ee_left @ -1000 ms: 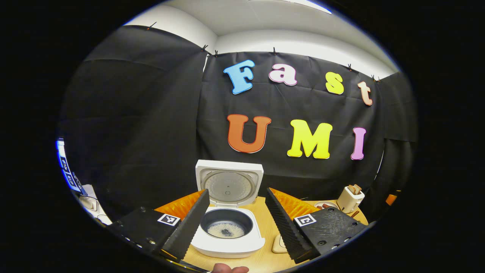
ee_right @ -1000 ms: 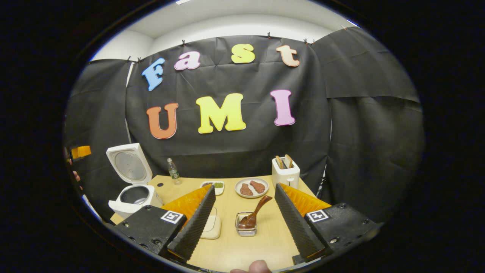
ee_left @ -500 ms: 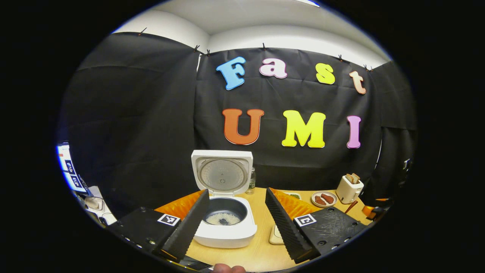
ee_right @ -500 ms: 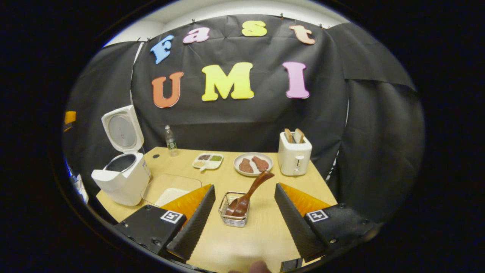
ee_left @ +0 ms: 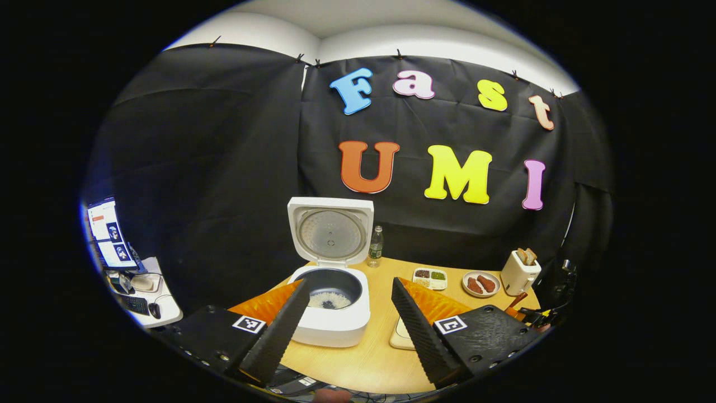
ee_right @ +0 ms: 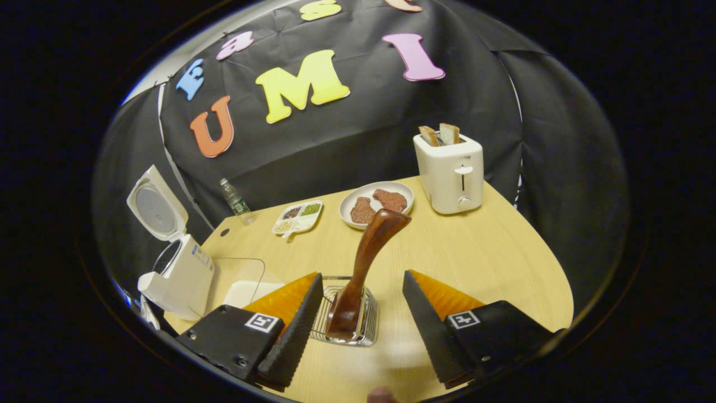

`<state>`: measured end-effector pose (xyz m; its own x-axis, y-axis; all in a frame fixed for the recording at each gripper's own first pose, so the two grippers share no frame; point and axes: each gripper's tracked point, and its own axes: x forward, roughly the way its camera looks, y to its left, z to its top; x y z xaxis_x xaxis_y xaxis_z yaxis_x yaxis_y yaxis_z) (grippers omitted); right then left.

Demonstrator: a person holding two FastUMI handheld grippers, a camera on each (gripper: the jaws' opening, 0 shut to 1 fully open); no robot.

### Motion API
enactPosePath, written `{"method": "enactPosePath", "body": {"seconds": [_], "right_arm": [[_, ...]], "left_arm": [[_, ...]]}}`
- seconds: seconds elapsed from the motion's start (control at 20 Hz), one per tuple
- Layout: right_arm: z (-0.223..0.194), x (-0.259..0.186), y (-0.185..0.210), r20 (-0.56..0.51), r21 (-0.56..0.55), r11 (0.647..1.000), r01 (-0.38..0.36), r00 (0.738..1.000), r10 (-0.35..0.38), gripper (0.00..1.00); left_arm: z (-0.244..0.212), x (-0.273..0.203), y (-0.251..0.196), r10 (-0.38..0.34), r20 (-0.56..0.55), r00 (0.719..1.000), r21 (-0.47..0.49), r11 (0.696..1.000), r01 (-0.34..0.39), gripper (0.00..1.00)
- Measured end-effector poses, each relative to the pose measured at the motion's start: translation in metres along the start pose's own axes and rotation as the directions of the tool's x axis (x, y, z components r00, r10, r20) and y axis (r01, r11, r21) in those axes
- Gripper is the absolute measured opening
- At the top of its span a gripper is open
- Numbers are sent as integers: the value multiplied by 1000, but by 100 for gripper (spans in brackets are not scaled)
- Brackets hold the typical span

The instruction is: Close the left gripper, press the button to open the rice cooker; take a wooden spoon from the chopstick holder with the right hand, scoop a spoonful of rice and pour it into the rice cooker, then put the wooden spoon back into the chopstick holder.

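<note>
Right gripper (ee_right: 358, 322) spread wide astride wooden spoon (ee_right: 363, 263); tilted downward

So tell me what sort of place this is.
Most likely a mock kitchen set up in a recording booth: a wooden table carries a rice cooker, a toaster and a plate of meat, with black cloth hung behind.

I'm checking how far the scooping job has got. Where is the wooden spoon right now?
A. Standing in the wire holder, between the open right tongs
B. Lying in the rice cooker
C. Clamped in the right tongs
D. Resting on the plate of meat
A: in the right gripper view the wooden spoon stands in the wire holder, and the right tongs are open on either side without touching it.
</note>
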<state>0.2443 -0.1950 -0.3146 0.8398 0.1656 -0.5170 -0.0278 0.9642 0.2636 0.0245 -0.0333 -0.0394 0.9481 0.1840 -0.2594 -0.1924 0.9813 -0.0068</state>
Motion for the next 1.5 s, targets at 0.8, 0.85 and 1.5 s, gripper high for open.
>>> {"method": "enactPosePath", "body": {"seconds": [0.8,0.85,1.5], "right_arm": [[-3,14,13,-67,102,991,-84,994,91,22],[-5,8,13,-69,91,992,-82,994,88,22],[64,-47,55,88,-51,999,12,996,-8,9]], "left_arm": [[1,-14,5,53,7,999,-6,999,-53,94],[2,-13,5,50,12,999,-5,999,-50,94],[5,5,36,-35,77,996,22,999,34,94]]}}
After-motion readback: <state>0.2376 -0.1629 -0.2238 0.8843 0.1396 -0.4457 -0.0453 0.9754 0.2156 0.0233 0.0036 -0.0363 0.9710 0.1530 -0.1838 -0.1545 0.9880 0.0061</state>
